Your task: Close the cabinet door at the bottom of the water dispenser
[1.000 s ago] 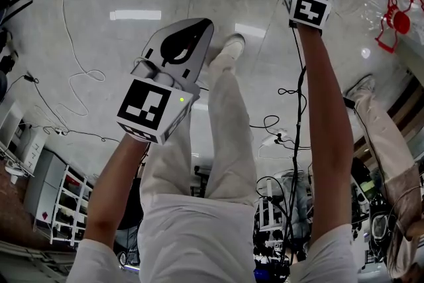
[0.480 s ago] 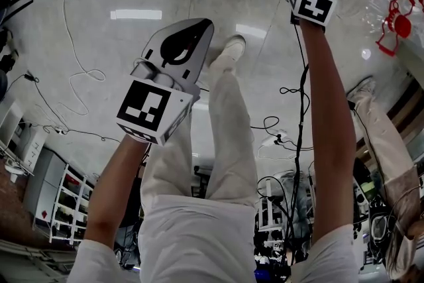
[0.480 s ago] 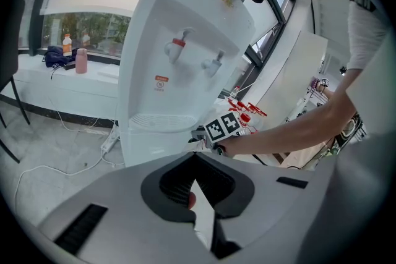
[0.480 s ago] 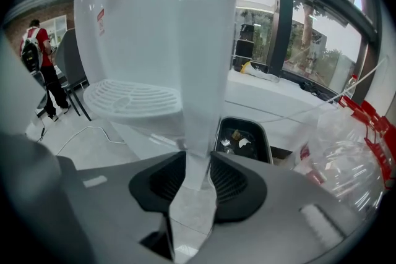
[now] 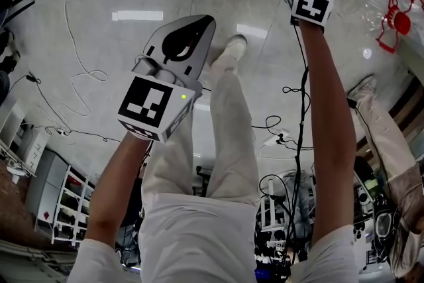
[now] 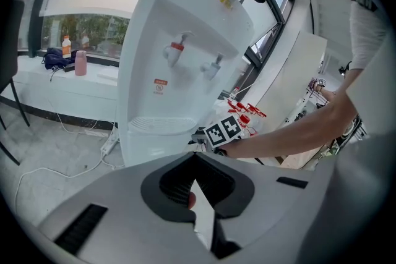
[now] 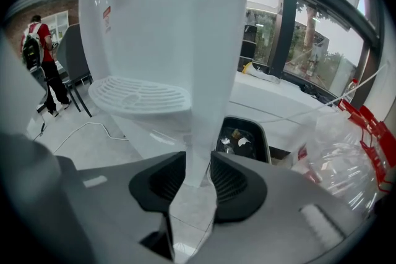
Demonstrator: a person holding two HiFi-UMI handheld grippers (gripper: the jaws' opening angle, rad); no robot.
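While the right gripper [image 7: 198,177] has its jaws closed to a narrow gap on the thin white cabinet door panel [image 7: 207,102], whose lower edge sits between the ribbed pads, the closing step looks barely begun. The door stands edge-on straight ahead of the jaws, swung out from the tall white plastic water dispenser [image 7: 133,28] just to their left. The left gripper [image 6: 197,195] has its jaws drawn almost together on nothing, with the dispenser well ahead of it. Next, I judge, the right gripper must carry the panel leftward toward the dispenser body, following the hinge arc and keeping its pinch until the door seats flush.
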